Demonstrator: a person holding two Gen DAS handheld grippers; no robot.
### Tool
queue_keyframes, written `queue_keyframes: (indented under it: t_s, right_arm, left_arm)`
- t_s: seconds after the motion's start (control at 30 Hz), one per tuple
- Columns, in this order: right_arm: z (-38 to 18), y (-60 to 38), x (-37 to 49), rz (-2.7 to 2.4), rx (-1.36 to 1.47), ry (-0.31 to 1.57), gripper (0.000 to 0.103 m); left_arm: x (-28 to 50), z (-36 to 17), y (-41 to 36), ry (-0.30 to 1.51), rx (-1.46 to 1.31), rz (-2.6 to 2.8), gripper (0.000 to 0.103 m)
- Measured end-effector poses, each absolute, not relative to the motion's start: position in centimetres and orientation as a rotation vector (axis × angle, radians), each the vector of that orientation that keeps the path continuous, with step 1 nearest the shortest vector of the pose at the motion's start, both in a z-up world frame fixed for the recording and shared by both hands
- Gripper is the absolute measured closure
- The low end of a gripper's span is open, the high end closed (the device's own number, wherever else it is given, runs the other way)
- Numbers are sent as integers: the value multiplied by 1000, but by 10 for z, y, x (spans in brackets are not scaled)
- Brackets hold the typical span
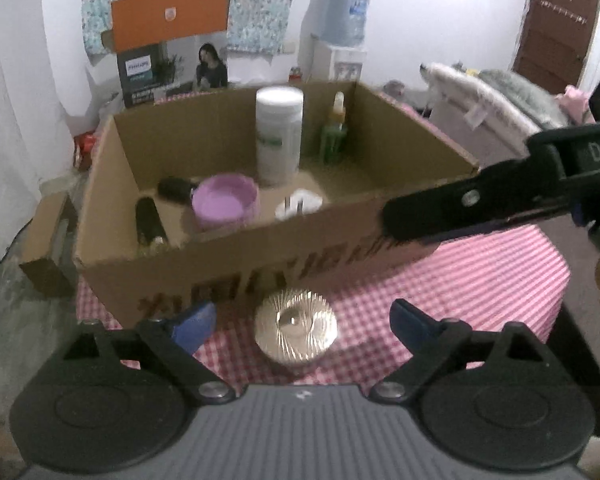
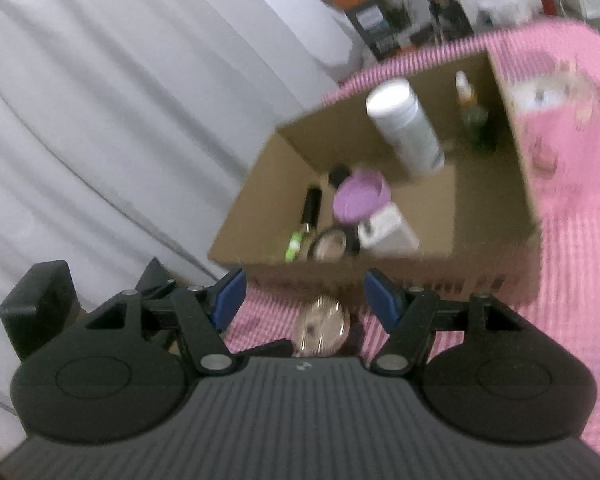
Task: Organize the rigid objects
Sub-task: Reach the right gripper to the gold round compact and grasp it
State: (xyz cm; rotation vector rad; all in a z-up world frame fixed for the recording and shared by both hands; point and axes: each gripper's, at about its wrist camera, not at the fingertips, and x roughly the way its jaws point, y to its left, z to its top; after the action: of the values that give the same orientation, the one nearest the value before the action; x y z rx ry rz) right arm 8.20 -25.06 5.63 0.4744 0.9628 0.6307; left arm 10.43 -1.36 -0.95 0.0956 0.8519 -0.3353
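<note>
A shiny silver round lid (image 1: 296,330) lies on the pink checked tablecloth (image 1: 480,280) in front of a cardboard box (image 1: 236,264). My left gripper (image 1: 302,320) is open, its blue fingertips on either side of the lid. The box holds a white bottle (image 1: 279,134), a green dropper bottle (image 1: 334,132), a purple jar (image 1: 225,204), a white plug (image 1: 299,206) and a black tube (image 1: 150,224). My right gripper (image 2: 304,302) is open above the same lid (image 2: 320,326); its black arm (image 1: 480,204) crosses the left wrist view at right.
A Philips carton (image 1: 172,64) stands behind the box. A water dispenser (image 1: 342,36) is at the back, a bed with blankets (image 1: 500,96) at right. White curtain (image 2: 120,120) hangs at the left.
</note>
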Motion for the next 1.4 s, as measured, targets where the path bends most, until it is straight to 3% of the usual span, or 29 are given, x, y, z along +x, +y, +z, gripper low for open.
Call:
queue_keyframes:
  t_s: [0.37,0.6,1.4]
  right_arm:
    - [-6,-212,98,581,475,1124,52]
    - [-15,-206,106,587,477,1141,56]
    - [-15,-212,96,596,463,1140,61]
  left_arm:
    - [121,-54,-27,915,151,-303,34]
    - [124,-58,-28,904,151,-282,44]
    - [106,-50,-42,886,150,-305,44]
